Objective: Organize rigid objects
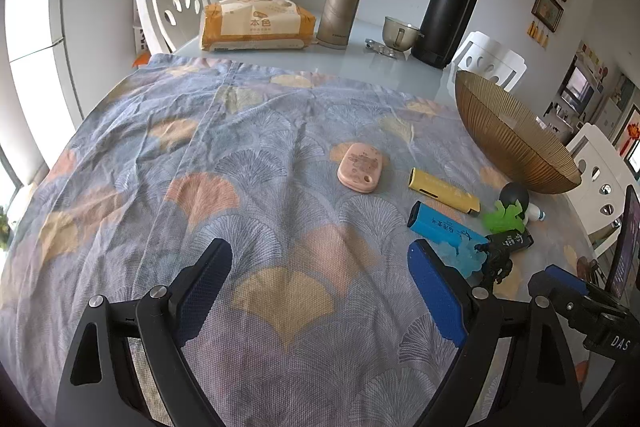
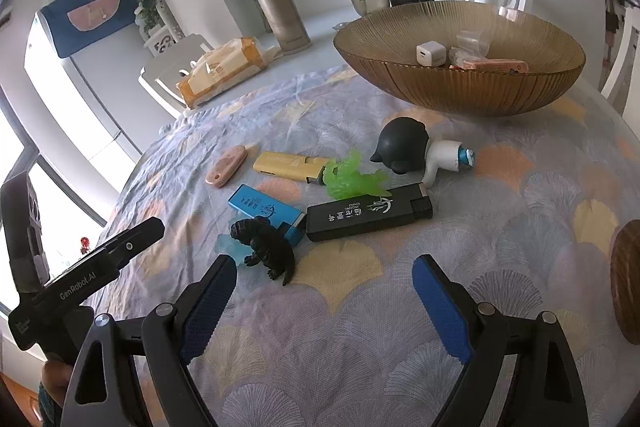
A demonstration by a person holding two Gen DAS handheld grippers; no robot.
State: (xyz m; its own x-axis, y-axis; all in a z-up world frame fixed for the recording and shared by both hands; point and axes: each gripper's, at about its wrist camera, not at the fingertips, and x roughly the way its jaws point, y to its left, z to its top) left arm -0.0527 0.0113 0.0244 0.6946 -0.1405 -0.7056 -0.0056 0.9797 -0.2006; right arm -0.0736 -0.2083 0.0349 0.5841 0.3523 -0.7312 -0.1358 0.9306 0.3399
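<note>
Small items lie on the patterned cloth (image 1: 248,155): a pink tag (image 1: 363,167), a yellow lighter (image 1: 442,190), a blue lighter (image 1: 444,227), a black lighter (image 2: 368,213), a green toy (image 2: 352,179), a black dinosaur figure (image 2: 268,247) and a black-headed white figure (image 2: 404,147). Behind them a ribbed amber bowl (image 2: 460,91) holds a white charger cube (image 2: 431,54) and a pink item (image 2: 496,65). My left gripper (image 1: 320,249) hovers open over bare cloth, left of the items. My right gripper (image 2: 326,263) is open too, just short of the dinosaur and the black lighter.
At the far edge of the table stand a tissue pack (image 1: 256,23), a champagne thermos (image 1: 340,7), a tall black flask (image 1: 448,7) and a cup (image 1: 400,31). White chairs (image 1: 176,7) ring the table. A brown wooden object (image 2: 628,283) sits at the right edge.
</note>
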